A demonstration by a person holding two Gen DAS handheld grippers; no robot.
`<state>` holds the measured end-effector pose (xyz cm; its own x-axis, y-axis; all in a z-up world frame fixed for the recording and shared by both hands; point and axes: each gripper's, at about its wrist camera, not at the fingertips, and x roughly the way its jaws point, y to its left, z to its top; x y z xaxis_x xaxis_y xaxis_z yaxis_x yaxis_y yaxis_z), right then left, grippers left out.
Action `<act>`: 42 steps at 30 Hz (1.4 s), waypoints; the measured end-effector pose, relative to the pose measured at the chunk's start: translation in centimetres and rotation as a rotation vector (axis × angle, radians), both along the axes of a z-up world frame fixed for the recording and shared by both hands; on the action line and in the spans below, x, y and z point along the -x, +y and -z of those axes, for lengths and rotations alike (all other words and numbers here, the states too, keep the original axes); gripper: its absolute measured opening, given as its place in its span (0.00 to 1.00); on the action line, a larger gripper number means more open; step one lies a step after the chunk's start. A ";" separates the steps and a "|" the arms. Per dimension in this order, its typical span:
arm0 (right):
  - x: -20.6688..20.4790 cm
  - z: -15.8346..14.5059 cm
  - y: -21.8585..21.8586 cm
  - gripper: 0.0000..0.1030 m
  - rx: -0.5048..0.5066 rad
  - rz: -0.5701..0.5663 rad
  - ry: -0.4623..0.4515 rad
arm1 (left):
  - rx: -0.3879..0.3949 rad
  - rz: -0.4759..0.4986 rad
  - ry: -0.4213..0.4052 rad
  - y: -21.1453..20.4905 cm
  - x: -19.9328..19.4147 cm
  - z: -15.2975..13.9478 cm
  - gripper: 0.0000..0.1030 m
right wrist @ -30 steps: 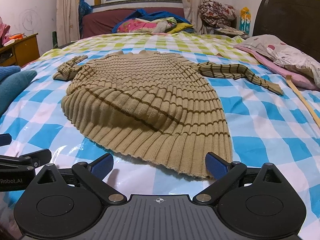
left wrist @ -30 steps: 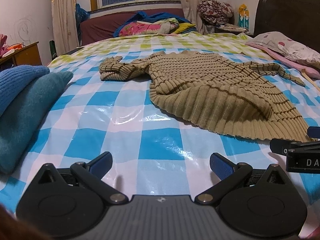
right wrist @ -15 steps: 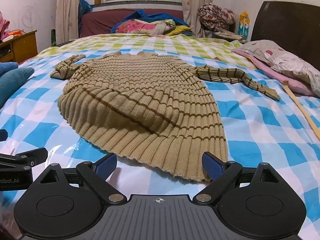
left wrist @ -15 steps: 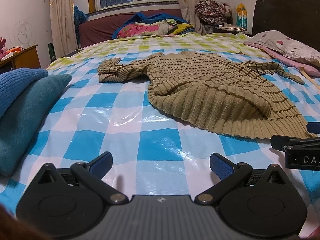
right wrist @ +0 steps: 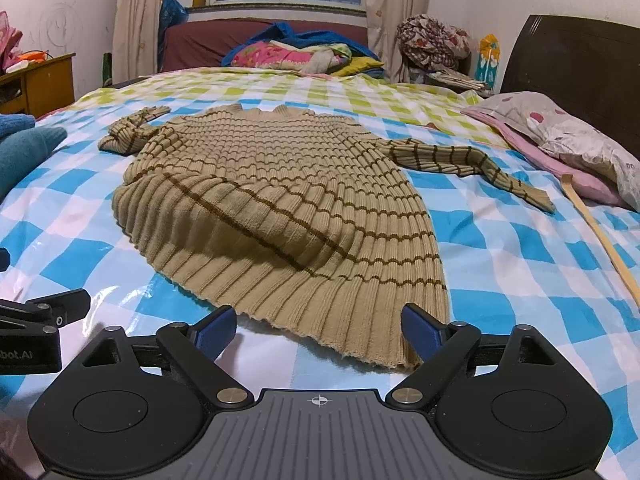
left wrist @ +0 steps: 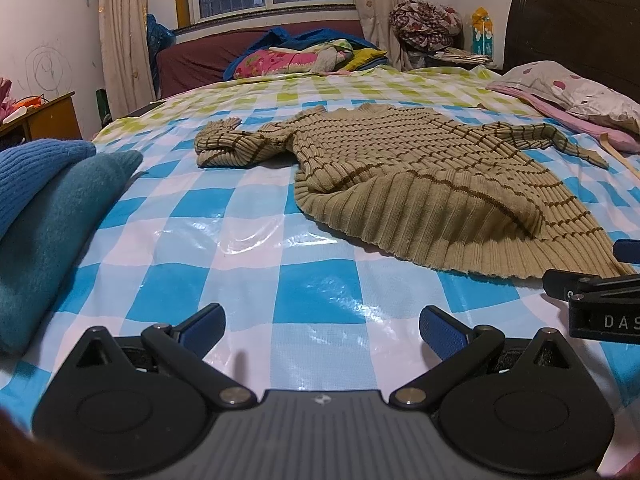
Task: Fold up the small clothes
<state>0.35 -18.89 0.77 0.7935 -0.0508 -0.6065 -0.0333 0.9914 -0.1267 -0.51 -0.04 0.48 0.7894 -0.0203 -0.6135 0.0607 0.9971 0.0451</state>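
Observation:
A tan ribbed sweater with thin brown stripes (right wrist: 280, 200) lies spread on the blue checked bed cover, hem toward me; it also shows in the left wrist view (left wrist: 420, 184). Its left sleeve (left wrist: 228, 144) is bunched up, its right sleeve (right wrist: 472, 164) stretches out to the right. My right gripper (right wrist: 318, 330) is open and empty, with its fingertips at the sweater's hem. My left gripper (left wrist: 322, 326) is open and empty over bare cover, left of the hem.
Folded blue knitwear (left wrist: 44, 216) is stacked at the left. A pink pillow (right wrist: 568, 140) and a tan strap (right wrist: 600, 236) lie at the right. Piled bedding (right wrist: 296, 54) sits at the far end, a dark headboard (right wrist: 580, 68) at the right.
Both grippers have edged slightly forward toward the sweater's hem. The right gripper's fingertips now reach the hem edge. The sweater has not moved.

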 end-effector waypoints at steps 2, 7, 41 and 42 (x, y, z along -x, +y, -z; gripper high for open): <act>0.0 0.1 0.0 0.86 0.003 0.001 0.002 | 0.000 0.000 -0.001 0.0 0.0 0.0 1.00; 0.0 0.1 0.0 0.85 0.001 0.000 0.002 | 0.000 0.000 -0.011 0.1 -0.1 -0.2 1.00; -2.5 0.0 -2.5 0.77 -0.246 -0.009 0.060 | -0.120 0.296 -0.040 3.4 -17.2 -0.3 0.53; -2.6 0.1 -2.5 0.77 -0.249 -0.006 0.063 | -0.119 0.316 -0.037 3.3 -17.5 -0.4 0.53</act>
